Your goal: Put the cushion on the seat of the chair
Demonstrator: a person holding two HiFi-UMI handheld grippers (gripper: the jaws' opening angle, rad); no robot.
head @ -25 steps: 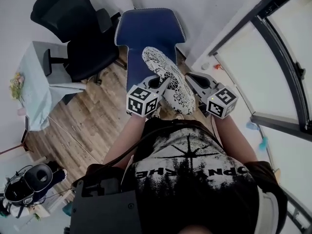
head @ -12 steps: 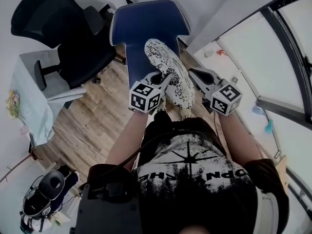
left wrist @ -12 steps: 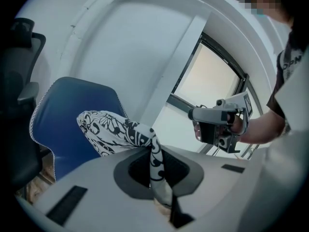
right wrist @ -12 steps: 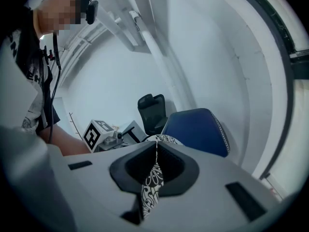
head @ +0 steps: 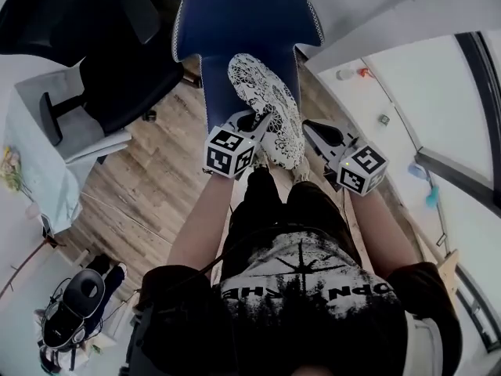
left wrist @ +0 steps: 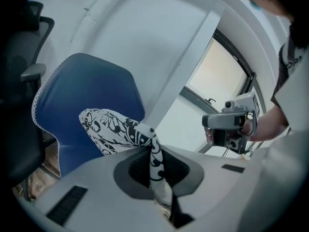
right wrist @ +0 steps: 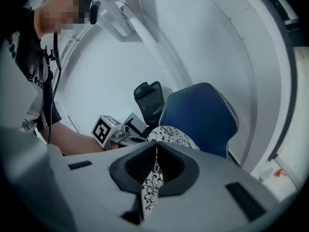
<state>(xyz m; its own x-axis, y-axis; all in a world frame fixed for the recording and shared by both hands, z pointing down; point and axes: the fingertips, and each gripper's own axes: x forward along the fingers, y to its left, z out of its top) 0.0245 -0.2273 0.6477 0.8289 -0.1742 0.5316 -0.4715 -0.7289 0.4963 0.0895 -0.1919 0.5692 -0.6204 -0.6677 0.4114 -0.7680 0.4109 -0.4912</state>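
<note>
1. Change since the earlier frame: you have brought both grippers down with the cushion (head: pixel 262 100). The blue chair (head: pixel 243 22) now fills more of the top of the head view.
2. Your left gripper (head: pixel 258 124): the jaws are clenched on a fold at the cushion's edge. In the left gripper view the printed cloth runs up between them.
3. Your right gripper (head: pixel 308 128): the jaws are pinched together on a thin corner of the same cloth, which hangs down between them in the right gripper view.
4. Cushion: white with a black floral print, oval. It is carried between the two grippers at the centre of the head view, over the seat (head: pixel 218 104). Its far end is raised toward the backrest. You cannot tell whether it touches the seat.
5. Blue chair: upper centre, with a pale stitched rim. Its backrest stands just behind the cushion.
6. Black office chair (head: pixel 117 61): upper left, just beside the blue chair.
7. Table with a pale cloth (head: pixel 35 143): left edge of the frame.
8. Wood floor (head: pixel 149 186): left of centre, below the black office chair.
9. Window (head: pixel 462 116): right side of the frame.
</note>
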